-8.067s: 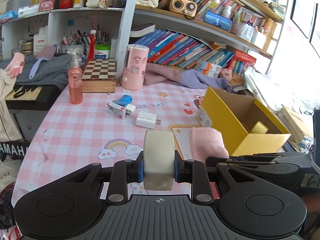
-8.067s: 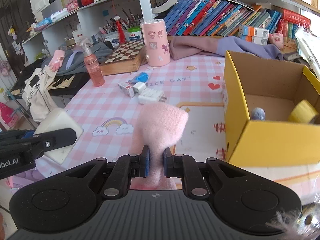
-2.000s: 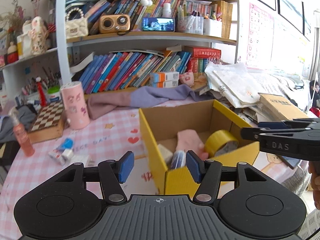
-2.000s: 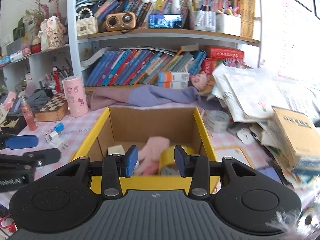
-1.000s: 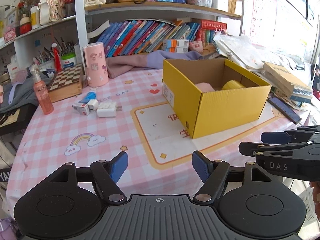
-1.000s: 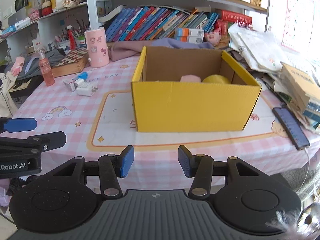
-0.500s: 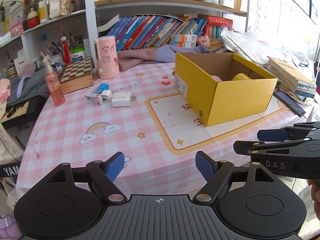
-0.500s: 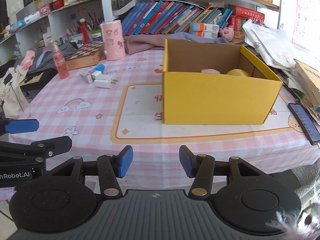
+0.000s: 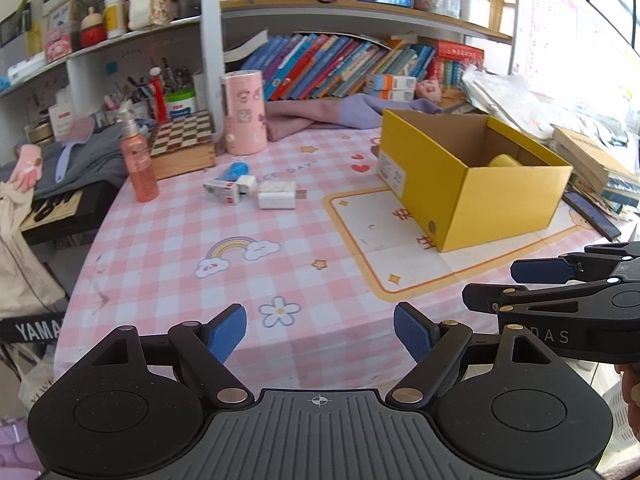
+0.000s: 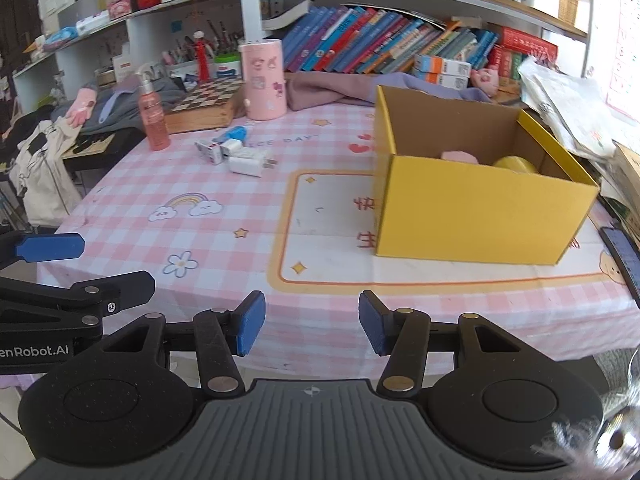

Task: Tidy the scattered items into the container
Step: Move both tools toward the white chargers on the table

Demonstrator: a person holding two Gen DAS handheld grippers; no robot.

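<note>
The yellow cardboard box (image 9: 476, 204) (image 10: 476, 216) stands on the pink checked tablecloth at the right. A yellow tape roll (image 10: 514, 166) (image 9: 503, 160) and a pink sock (image 10: 459, 156) lie inside it. A white charger (image 9: 277, 199) (image 10: 248, 165), a small white-and-red box (image 9: 222, 192) (image 10: 209, 151) and a blue item (image 9: 236, 169) (image 10: 236, 134) lie on the cloth at mid-left. My left gripper (image 9: 320, 330) is open and empty over the table's near edge. My right gripper (image 10: 311, 322) is open and empty, also at the near edge.
A pink spray bottle (image 9: 138, 160), a chessboard box (image 9: 182, 146) and a pink cylinder (image 9: 244, 112) stand at the back left. A purple cloth (image 9: 320, 114) lies behind. A phone (image 10: 624, 256) and stacked books (image 9: 596, 164) lie right of the box.
Both grippers have drawn back from the box toward the table's near edge, staying open and empty. The view has swung slightly left.
</note>
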